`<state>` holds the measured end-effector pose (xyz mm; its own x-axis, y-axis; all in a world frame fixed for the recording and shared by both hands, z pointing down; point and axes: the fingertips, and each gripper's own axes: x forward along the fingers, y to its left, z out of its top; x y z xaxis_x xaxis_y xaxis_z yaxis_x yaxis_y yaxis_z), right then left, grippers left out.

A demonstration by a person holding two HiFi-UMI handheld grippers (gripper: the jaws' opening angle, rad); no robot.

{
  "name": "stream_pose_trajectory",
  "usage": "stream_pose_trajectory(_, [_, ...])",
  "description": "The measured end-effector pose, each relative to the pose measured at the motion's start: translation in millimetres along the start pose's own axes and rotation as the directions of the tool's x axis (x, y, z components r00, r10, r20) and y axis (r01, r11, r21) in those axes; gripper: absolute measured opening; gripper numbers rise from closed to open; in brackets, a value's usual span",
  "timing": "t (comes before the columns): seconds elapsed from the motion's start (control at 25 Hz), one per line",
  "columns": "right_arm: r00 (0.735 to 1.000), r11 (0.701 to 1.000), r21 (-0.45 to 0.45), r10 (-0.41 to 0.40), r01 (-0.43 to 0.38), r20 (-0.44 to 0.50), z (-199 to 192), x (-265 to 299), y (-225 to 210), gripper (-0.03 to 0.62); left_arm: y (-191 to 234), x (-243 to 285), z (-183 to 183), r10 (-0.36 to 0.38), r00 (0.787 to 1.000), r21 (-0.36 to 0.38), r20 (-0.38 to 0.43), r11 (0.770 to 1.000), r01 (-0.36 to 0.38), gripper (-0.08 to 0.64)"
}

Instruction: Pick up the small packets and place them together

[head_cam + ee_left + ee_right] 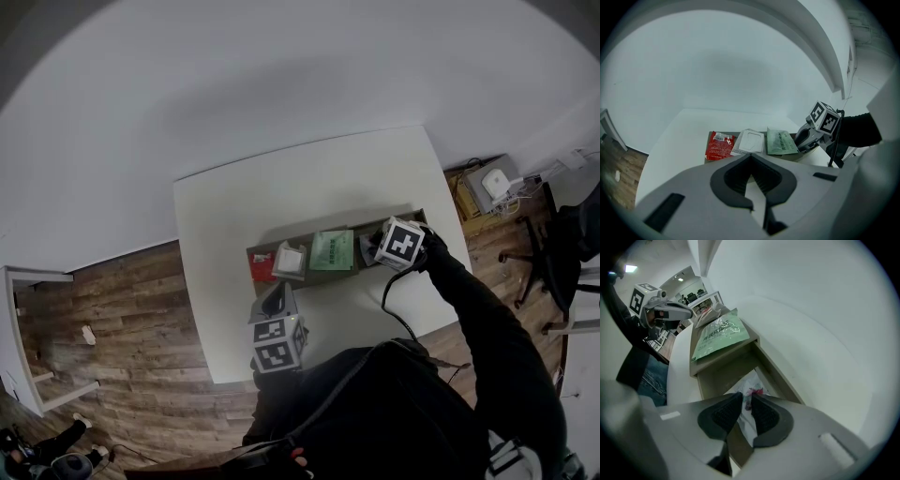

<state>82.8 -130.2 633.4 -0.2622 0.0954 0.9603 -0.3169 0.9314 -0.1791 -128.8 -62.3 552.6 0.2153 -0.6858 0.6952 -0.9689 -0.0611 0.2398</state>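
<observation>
Right tongs (745,397) point steeply down into the right end of the wooden tray (778,371), clenched on a printed white packet (751,380). The packet's crinkled edge sits between the pads and the rest lies on the tray floor. Looks like the grab step: this packet lies apart from the others, so it has to be gripped to be moved to them.

Head view: the tray lies across the middle of the white bench (309,178), with the right tongs at its right end. Three packets lie in a row to the left:
- red packet (262,267) at the far left
- white square packet (289,261) just beside it
- green packet (332,250) next along, nearest the right tongs

These three are near one another, edges touching or overlapping, so that is likely the gathering spot. In the right gripper view the green packet rests on a raised part of the tray, above the section the tongs reach into.

Left tongs (751,157) are clenched with nothing between the tips. They hover at the bench's near edge, below the red packet in the head view, angled toward the row. Probably just waiting, out of the right arm's way.

Risk: the hold is on a thin edge, so the packet could slip when lifted. The raised part must be cleared before the set-down.
</observation>
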Motion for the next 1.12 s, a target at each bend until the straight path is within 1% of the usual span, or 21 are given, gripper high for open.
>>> stream_pose_trajectory(0.16, [0.999,1.000,0.004,-0.002,0.002,0.047,4,-5,-2,0.055,0,-2,1,0.001,1.000,-0.002,-0.001,1.000,-0.001,0.000])
stream_pose_trajectory(0.36, [0.999,1.000,0.009,0.005,-0.005,0.049,2,-5,-2,0.044,0,-3,0,0.002,1.000,-0.006,-0.011,1.000,-0.002,0.000])
stream_pose_trajectory(0.52, [0.998,1.000,-0.001,-0.002,0.002,0.055,3,-9,-1,0.035,1,-1,1,0.004,1.000,0.003,0.007,1.000,-0.004,0.001])
stream_pose_trajectory(0.76, [0.997,1.000,0.002,-0.014,0.014,0.072,2,-20,-1,0.028,-1,-2,2,0.001,1.000,0.001,0.008,1.000,-0.001,0.000])
stream_pose_trajectory(0.96, [0.991,0.998,0.004,-0.063,0.063,0.117,7,-41,-5,0.028,-1,-4,1,0.004,1.000,-0.001,0.015,1.000,-0.004,0.000])
stream_pose_trajectory(1.12, [0.979,0.994,0.001,-0.106,0.108,0.176,20,-67,-9,0.028,1,-6,1,0.010,1.000,-0.005,0.017,1.000,-0.010,0.001])
